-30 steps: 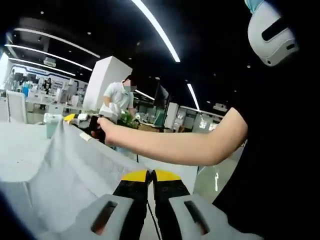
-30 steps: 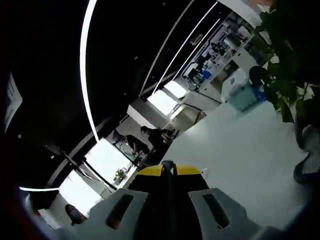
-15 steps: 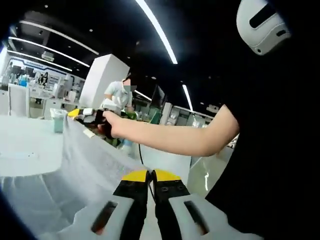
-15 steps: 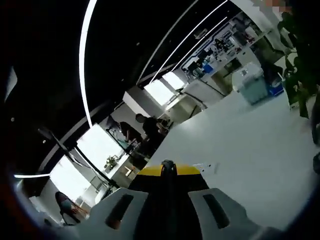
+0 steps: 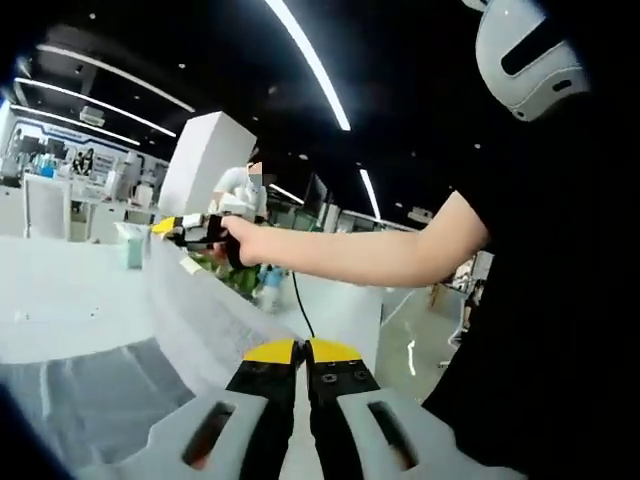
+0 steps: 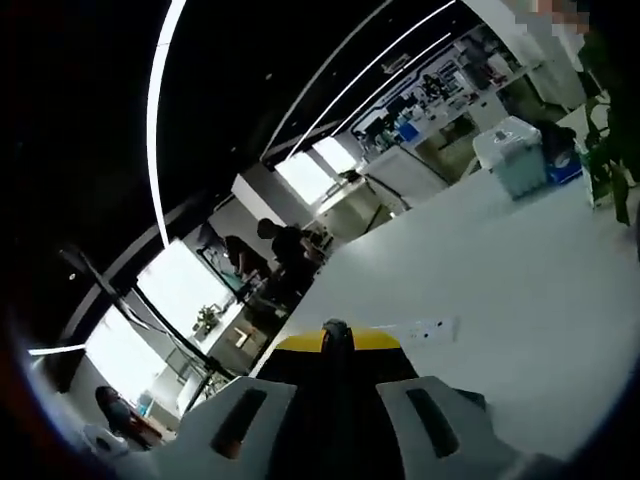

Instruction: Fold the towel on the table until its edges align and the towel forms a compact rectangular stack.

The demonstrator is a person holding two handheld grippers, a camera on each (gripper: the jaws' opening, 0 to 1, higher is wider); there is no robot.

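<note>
in the left gripper view the left gripper [image 5: 302, 350], black with yellow tips and grey housings, rises from the bottom with its two jaws pressed together on an edge of the pale grey cloth towel [image 5: 190, 320]; the cloth runs from the jaws up and away as a taut ridge towards the right gripper [image 5: 172, 227], whose yellow tip shows at the far end of the ridge, held in a person's hand [image 5: 243, 240] on a bare outstretched arm [image 5: 370, 262]. the towel's far corner sits at that yellow tip, seemingly pinched there. the rest of the towel sags down to the lower left, just over the white table [image 5: 60, 300]. a small pale green container [image 5: 131, 245] stands further back on the table, and a green leafy plant [image 5: 240, 280] shows behind the ridge

in the right gripper view the right gripper [image 6: 337, 338] has its yellow-tipped jaws closed tight, a thin sliver of something between them that i cannot make out. beyond them lies the white table [image 6: 480, 290] with a small white strip [image 6: 425, 329] lying flat on it near the jaws, and a pale green lidded box [image 6: 512, 155] standing far off by a leafy plant [image 6: 612, 150]
</note>
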